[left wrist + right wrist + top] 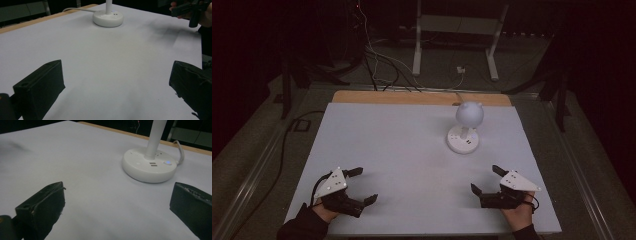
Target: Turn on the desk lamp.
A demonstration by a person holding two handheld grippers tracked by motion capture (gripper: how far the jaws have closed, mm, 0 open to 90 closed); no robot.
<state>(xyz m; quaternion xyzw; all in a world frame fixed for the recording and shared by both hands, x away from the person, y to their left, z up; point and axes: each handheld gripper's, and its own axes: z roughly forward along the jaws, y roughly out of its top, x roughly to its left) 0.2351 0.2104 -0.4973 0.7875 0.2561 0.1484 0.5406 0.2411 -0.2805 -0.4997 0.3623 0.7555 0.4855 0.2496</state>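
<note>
A white lamp [467,127] with a round base, thin stem and globe head stands toward the far right of the pale table [387,150], its cord [180,151] trailing off the far edge.

Dim lab: cables [379,62], metal stands [455,37].

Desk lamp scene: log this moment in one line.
desk lamp: upright, far right | left hand-held gripper: open, empty | right hand-held gripper: open, empty
</note>
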